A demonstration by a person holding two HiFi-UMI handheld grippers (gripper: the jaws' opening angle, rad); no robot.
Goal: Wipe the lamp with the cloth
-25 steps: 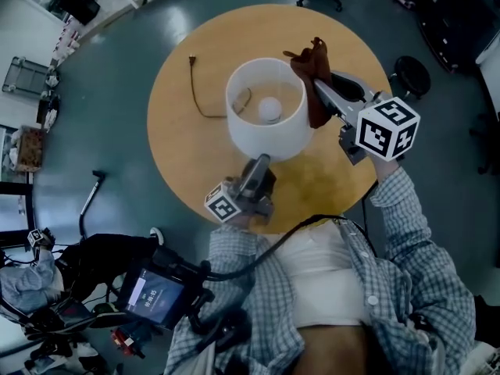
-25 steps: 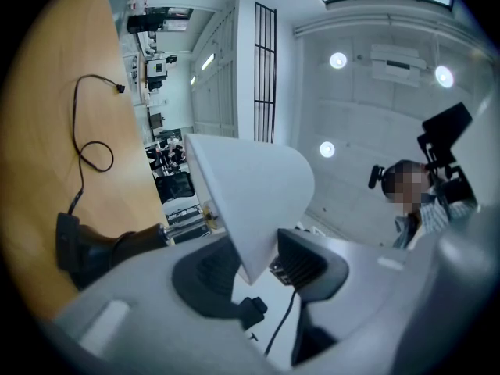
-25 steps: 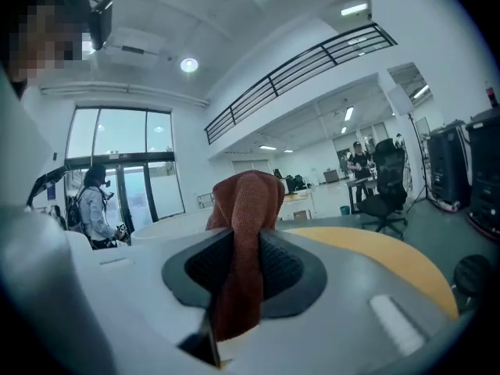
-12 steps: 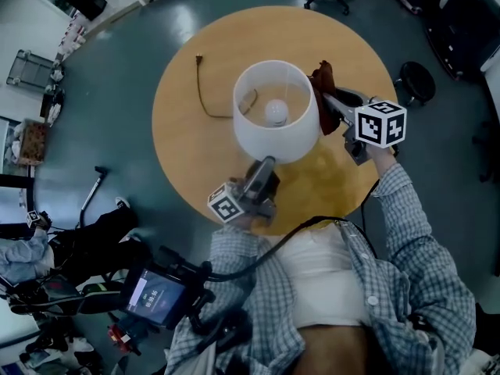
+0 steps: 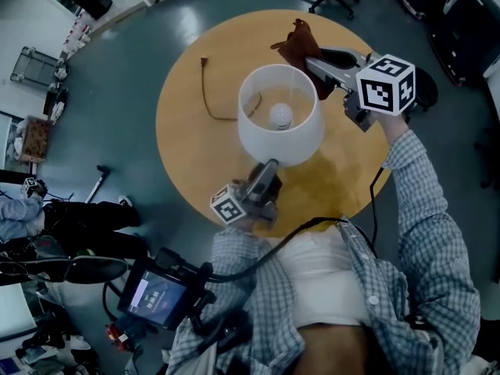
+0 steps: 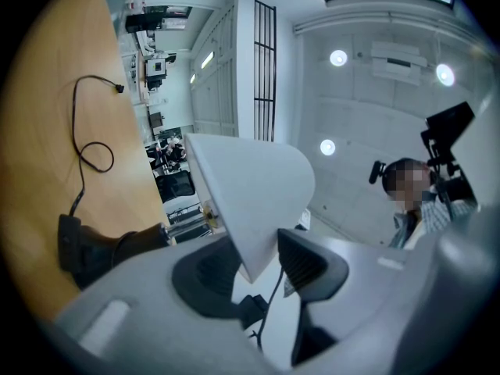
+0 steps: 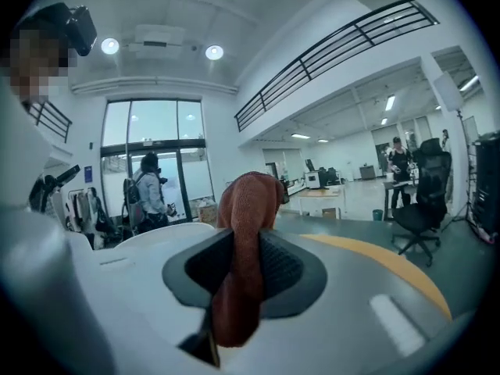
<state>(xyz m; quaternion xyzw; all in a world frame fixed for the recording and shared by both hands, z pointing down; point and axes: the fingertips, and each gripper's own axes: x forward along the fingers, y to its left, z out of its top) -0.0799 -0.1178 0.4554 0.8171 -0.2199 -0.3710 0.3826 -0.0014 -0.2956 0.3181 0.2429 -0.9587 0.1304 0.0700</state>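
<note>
The wiping looks to be under way but not finished, and nothing on the white surface shows which parts have been done. The lamp (image 5: 280, 119) stands upright near the middle of the round table (image 5: 187, 131), its cord (image 5: 209, 92) lying loose on the wood on the left. The brown cloth (image 5: 299, 44) is already in hand: the right gripper (image 5: 310, 61) has its jaws pressed on a bunched fold of it, and in the right gripper view the fabric fills the gap between the pads and sticks up past the tips. The cloth hangs at the far right of the shade (image 6: 250, 194), just beside its top rim; whether it touches the shade there cannot be told. My guess is that most of the shade's outside, and the stem below it, are left to wipe. The right arm reaches well out over the table's right side, its gripper about level and aimed across toward the far side of the lamp. The left gripper (image 5: 269, 165) sits close to the body at the near side, tilted upward, its jaws clamped on the lower rim of the shade, one pad inside and one outside, steadying the lamp
</note>
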